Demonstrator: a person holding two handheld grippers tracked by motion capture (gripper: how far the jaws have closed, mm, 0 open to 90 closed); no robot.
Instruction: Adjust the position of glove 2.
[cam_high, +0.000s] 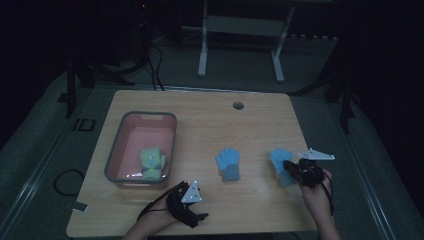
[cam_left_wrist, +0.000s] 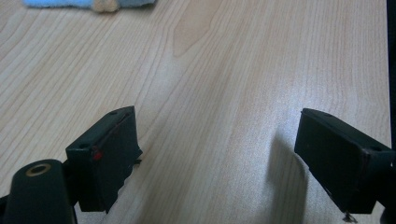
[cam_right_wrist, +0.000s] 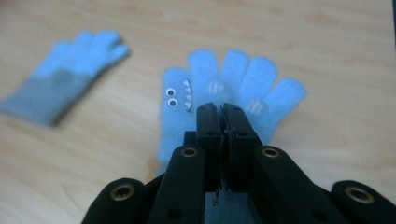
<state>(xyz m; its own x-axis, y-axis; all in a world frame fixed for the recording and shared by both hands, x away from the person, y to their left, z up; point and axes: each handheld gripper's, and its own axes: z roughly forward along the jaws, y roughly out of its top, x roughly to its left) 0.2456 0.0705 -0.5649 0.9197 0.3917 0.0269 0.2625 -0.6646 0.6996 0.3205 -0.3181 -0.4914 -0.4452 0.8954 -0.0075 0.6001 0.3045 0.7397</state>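
Observation:
A light blue glove (cam_high: 279, 161) with small eyes and teeth on its thumb side (cam_right_wrist: 243, 79) lies with its fingers pointing away from me at the table's right. My right gripper (cam_high: 291, 168) (cam_right_wrist: 222, 109) is shut on its cuff end, jaws together over the palm. A second blue glove (cam_high: 228, 164) with a grey cuff (cam_right_wrist: 70, 88) lies flat in the middle of the table. My left gripper (cam_high: 190, 204) (cam_left_wrist: 215, 121) hovers low near the front edge, jaws wide open over bare wood. The tip of that middle glove (cam_left_wrist: 88, 3) peeks in at the top of the left gripper view.
A pink bin with a grey rim (cam_high: 150, 115) stands at the table's left and holds a green glove (cam_high: 151, 162). A round cable hole (cam_high: 238, 105) sits near the back edge. A white table frame (cam_high: 240, 30) stands on the floor beyond.

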